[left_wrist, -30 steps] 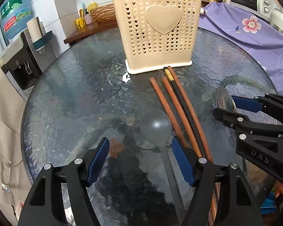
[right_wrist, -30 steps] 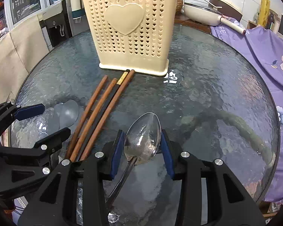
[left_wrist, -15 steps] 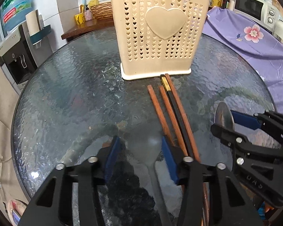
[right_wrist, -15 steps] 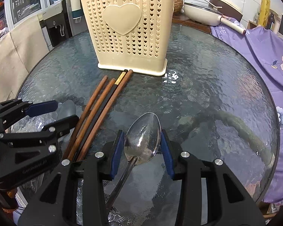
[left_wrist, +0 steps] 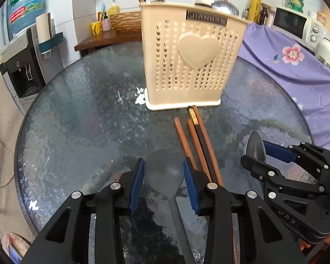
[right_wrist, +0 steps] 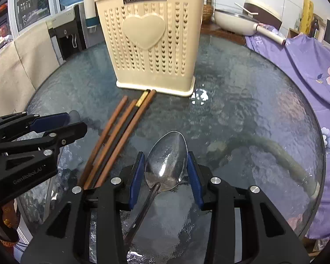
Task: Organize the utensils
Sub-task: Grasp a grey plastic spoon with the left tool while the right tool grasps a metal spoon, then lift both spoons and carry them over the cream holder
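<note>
Now the left gripper [left_wrist: 164,171] is holding the grey spoon [left_wrist: 165,171] by its bowl; its blue pads [left_wrist: 136,180] have just been closing in & are pressing on both sides of the bowl, w/ the handle running back under the gripper body. The right gripper [right_wrist: 166,167] is clamping the metal spoon [right_wrist: 166,160] the same way, pads on either edge of the shiny bowl, dark handle trailing back toward the camera. Both spoons are sitting low over the round glass table [left_wrist: 77,121], near its front edge. Between the two grippers, four chopsticks [right_wrist: 118,136] are lying side by side on the glass: three reddish-brown, one black w/ a gold band. Their far tips are pointing at the cream utensil holder [right_wrist: 151,50], the longest two touching its base. The holder is standing upright near the table's far side, heart on its front, w/ a few utensils sticking out of the top. Purple floral cloth [right_wrist: 308,61] is draping at the right.
</note>
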